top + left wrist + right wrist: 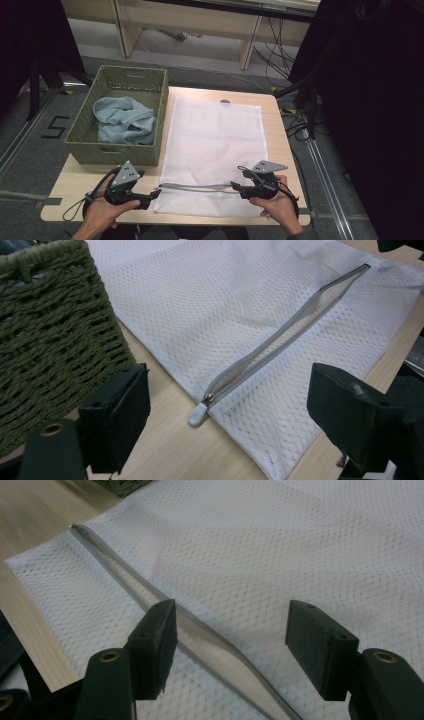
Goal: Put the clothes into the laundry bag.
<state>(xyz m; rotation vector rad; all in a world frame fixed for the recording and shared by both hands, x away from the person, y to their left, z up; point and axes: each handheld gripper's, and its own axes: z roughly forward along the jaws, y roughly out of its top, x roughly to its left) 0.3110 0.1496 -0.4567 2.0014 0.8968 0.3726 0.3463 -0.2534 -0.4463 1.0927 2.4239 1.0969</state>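
Lying flat along the tabletop's near edge, the mesh laundry bag [212, 150] has its grey zipper [285, 335] already gaping, the pull [198, 413] resting at the end nearest the woven basket [85, 132]. Your left claw [148, 198] hovers by that pull, jaws apart and empty; your right claw [236, 187] stands spread over the zipper's other end, pinching nothing. The blue cloth [122, 120] still sits in the basket, so I judge loading hasn't begun: mouth open, filling and zipping remain
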